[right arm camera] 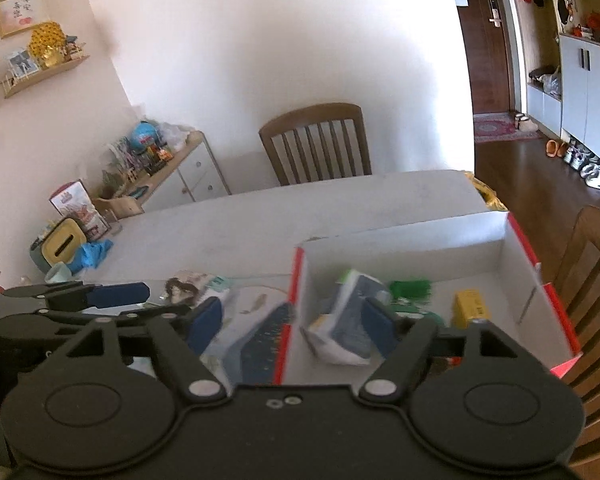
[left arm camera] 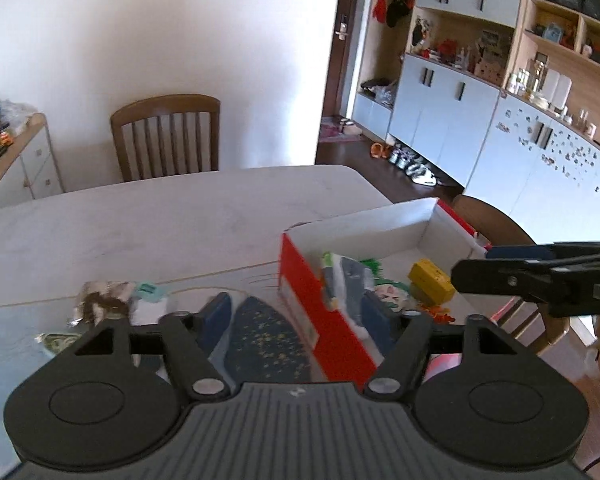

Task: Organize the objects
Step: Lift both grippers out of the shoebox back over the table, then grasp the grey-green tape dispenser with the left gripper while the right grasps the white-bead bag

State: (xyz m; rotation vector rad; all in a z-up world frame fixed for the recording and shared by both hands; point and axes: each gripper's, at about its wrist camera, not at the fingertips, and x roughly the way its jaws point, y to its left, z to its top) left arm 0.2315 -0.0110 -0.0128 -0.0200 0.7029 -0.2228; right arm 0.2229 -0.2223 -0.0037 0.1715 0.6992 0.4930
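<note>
Both tools hang above the near end of the pale worktop (left arm camera: 160, 216), and neither has anything in its grip. From the left wrist view, the left tool (left arm camera: 296, 320) has its blue pads spread wide, straddling the near red wall of the open box (left arm camera: 312, 312) at lower centre; nothing is pressed between them. In the right wrist view the right tool (right arm camera: 294, 322) is likewise spread apart over that same red corner, its right pad in front of a soft white and blue-grey packet (right arm camera: 346, 320) that lies loose inside the box (right arm camera: 420, 236). No earlier picture is at hand, so only the open stance can be told.

The box sits at the right of the worktop, white inside, red outside. In it, right of centre in the left wrist view, lie the packet (left arm camera: 346, 280), a green-fringed printed face card (left arm camera: 388, 294) and a yellow block (left arm camera: 430, 280).

Outside the box, at lower centre, a dark blue item flecked with gold (left arm camera: 260, 340) lies flat on the worktop just beside the red wall. Farther left sits a small heap of wrappers and papers (left arm camera: 108, 304).

The right tool pokes in from the right edge of the left wrist view (left arm camera: 540, 276). A wooden chair (left arm camera: 168, 136) stands at the far side.
</note>
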